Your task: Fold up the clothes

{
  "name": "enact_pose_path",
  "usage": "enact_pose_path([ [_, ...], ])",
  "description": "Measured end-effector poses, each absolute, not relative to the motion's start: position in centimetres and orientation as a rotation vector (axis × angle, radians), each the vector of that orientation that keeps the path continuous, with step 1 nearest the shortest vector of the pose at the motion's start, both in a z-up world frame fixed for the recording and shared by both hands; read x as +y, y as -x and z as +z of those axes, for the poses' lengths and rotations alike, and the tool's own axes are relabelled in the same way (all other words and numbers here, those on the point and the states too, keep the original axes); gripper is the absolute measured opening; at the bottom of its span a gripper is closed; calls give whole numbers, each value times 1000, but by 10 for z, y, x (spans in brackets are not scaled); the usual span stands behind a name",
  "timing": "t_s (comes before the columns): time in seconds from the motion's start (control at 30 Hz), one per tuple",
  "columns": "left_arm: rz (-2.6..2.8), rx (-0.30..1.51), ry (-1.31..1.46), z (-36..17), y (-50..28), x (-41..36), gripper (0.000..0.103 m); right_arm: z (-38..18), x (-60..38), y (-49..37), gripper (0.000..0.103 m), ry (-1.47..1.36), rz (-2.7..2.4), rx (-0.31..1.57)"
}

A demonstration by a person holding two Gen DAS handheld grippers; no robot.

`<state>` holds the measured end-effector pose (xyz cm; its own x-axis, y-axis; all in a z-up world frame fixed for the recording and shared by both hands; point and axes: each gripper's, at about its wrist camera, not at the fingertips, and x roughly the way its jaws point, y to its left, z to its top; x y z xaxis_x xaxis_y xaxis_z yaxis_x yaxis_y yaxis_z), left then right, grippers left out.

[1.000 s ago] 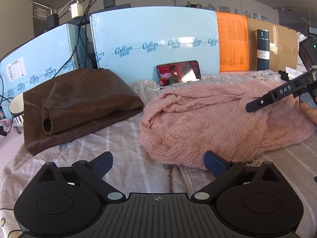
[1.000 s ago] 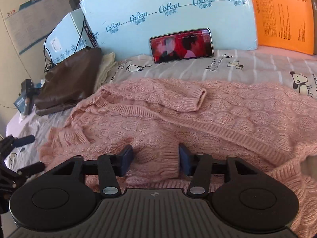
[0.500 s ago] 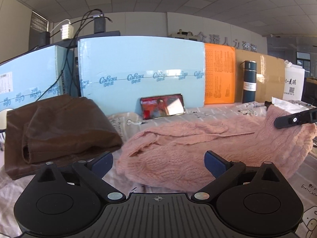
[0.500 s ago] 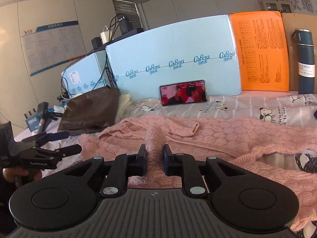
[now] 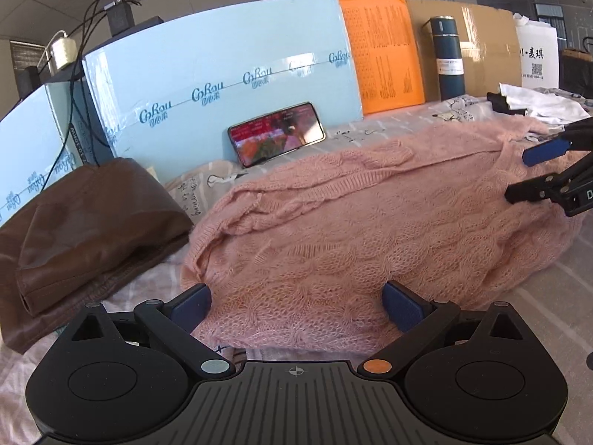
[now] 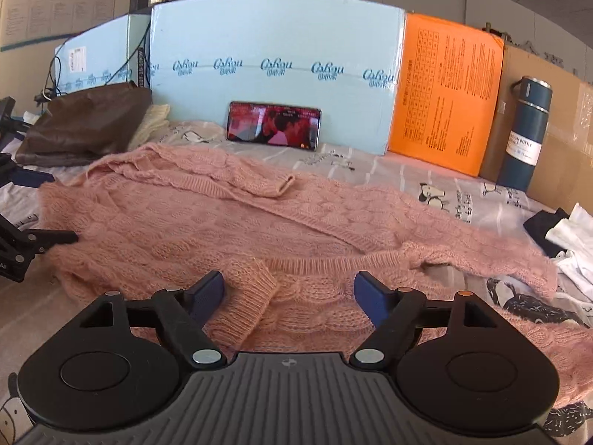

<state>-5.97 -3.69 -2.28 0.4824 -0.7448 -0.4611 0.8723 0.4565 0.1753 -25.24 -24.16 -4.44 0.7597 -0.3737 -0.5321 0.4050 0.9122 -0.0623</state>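
Both grippers (image 5: pixel 296 302) (image 6: pixel 289 293) wide, empty; sweater (image 5: pixel 370 230) bunched (far hem hidden).

The sweater (image 6: pixel 229 218) lies spread across the middle of the bed sheet (image 6: pixel 459 189). To its left sits a folded jacket (image 5: pixel 85 222). Behind the sweater a phone (image 6: pixel 273 126) leans against a foam board (image 6: pixel 274 37). Right of the board stand an envelope (image 6: pixel 444 89), then a flask (image 6: pixel 524 133) before a cardboard box (image 6: pixel 567 111). More clothes (image 6: pixel 567 237) lie at the sweater's right end.
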Motion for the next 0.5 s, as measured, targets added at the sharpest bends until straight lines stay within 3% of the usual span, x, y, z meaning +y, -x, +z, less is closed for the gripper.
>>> enact_pose_path([
  [0.17,-990,367,-482,-29,60,-42,103,-51,-245,243,82,-69,-422,616],
  [0.3,-1125,214,-398,-15,74,-19,103,-42,-249,263,83,-66,-385,542],
  [0.43,-1177,58,-501,-13,91,-8,103,-27,-258,309,100,8,-325,410],
  [0.5,-1198,62,-599,-16,97,-12,103,-29,-262,318,101,40,-335,451],
])
